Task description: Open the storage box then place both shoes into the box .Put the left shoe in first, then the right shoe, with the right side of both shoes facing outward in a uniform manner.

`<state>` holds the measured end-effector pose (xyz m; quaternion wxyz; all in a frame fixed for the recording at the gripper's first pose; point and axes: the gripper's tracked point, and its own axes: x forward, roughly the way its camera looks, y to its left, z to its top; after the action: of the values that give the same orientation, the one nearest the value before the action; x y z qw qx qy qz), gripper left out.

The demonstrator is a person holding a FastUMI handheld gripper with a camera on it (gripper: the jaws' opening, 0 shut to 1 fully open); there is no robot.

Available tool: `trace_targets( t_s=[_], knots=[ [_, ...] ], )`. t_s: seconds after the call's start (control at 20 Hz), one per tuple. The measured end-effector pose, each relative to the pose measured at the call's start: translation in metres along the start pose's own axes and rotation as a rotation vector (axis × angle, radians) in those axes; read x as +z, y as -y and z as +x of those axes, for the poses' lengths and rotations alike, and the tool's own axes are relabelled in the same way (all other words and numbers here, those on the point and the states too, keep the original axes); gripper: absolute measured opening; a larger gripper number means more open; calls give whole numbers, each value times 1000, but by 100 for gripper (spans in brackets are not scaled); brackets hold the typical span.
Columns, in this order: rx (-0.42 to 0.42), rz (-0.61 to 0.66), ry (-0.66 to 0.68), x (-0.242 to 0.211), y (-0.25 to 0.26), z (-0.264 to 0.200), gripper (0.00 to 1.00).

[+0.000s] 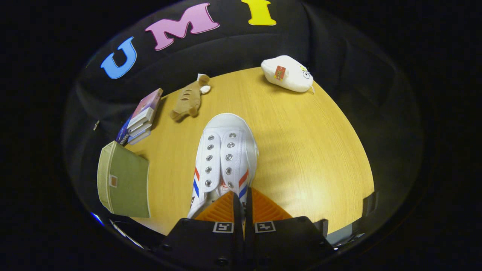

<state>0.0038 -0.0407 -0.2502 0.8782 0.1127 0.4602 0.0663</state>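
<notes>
A flat olive fabric storage box [124, 184] lies at the left of the smooth wooden table [308, 150], with stacked books [141, 118] behind it and a brown plush fish [188, 99] beyond. In the middle, the tool [243, 205] pinches the heel of a white canvas shoe [226, 150] with metal eyelets and red-blue stripes, ribbed fingers nearly together. A rounded white plush toy [288, 74] sits far right.

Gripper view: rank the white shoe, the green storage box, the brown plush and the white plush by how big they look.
1. White shoe, held in the tool, so nearness inflates it.
2. Green storage box, close behind.
3. White plush and brown plush look alike; both lie far off, so unranked.
</notes>
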Motion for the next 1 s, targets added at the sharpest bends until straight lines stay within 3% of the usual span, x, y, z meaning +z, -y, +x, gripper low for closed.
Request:
trace_targets(
  t_s=[0.45, 1.0],
  knots=[
    [109, 17, 89, 20, -152, -52, 5],
    [279, -62, 13, -18, -338, -53, 5]
  ],
)
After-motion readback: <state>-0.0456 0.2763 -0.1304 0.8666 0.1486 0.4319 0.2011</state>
